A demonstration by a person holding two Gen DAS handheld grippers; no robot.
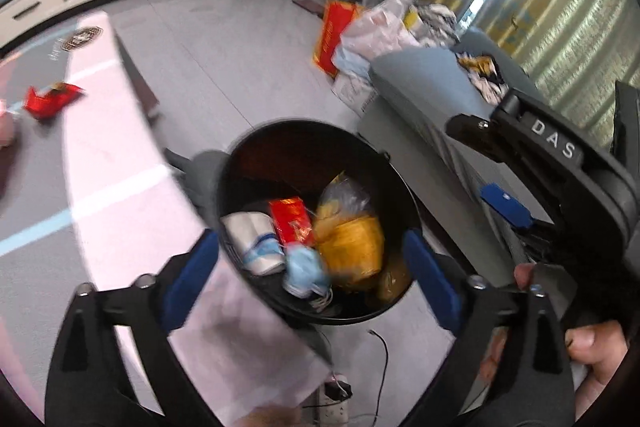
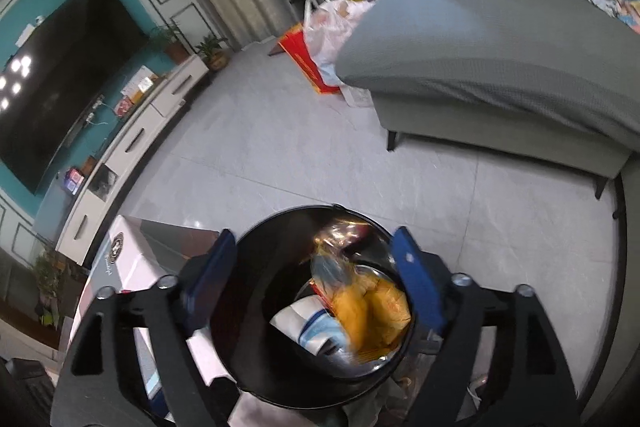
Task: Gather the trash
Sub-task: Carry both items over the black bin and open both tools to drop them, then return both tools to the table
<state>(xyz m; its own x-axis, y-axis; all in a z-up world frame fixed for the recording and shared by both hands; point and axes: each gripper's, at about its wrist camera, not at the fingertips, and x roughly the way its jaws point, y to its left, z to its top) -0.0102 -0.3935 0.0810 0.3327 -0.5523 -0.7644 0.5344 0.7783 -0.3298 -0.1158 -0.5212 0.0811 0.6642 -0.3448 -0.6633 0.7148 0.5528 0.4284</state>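
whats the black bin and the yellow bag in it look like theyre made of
Trash bin: looks like hard plastic, maybe coated metal; smooth glossy black wall with reflections. Yellow bag: thin plastic film, crinkled and shiny, partly see-through at its top.

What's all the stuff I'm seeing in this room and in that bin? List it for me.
bin: one, black, on the floor under both grippers
yellow bag: one, in the bin
red packet: one, in the bin
white roll: one, white with blue, in the bin
blue mask: one, light blue, in the bin
red wrapper: one, on the low table
low table: one, pale, beside the bin
sofa: one, grey
television: one, black, on the teal wall
cabinet: one, white, below the television
left gripper: blue pads, open
right gripper: blue pads, open
hand: one, at the frame's right edge
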